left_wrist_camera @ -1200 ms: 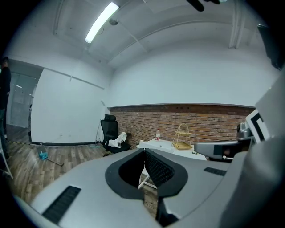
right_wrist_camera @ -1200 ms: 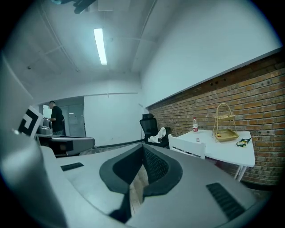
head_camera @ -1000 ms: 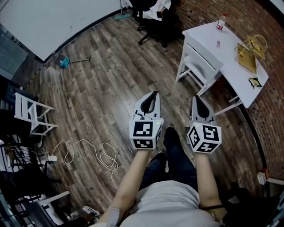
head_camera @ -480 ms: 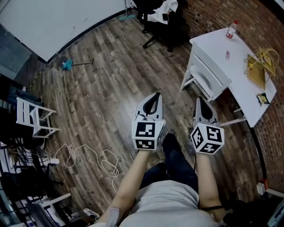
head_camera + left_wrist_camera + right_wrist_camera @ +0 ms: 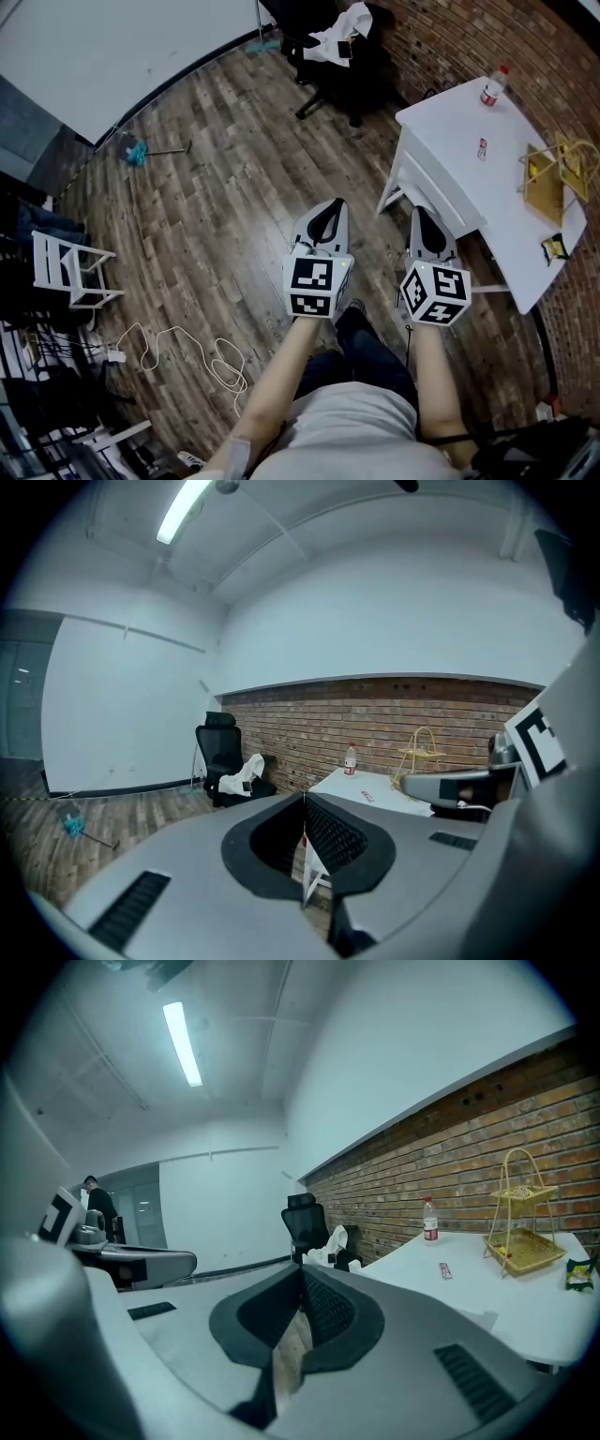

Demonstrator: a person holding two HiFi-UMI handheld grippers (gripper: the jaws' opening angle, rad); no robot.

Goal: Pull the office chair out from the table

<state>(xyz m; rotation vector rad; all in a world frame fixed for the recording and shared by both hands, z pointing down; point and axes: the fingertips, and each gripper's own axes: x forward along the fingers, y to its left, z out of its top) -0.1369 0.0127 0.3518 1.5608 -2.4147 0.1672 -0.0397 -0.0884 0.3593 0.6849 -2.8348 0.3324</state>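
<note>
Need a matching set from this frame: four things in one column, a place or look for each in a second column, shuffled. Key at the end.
1. office chair
2. bottle
3. cable
4. wire basket

A. yellow, on the white table beside the brick wall
B. looped on the wood floor
C. white cloth draped over it
D. upright at the table's far end, red label

Pairs: 1-C; 2-D; 3-B; 4-A
</note>
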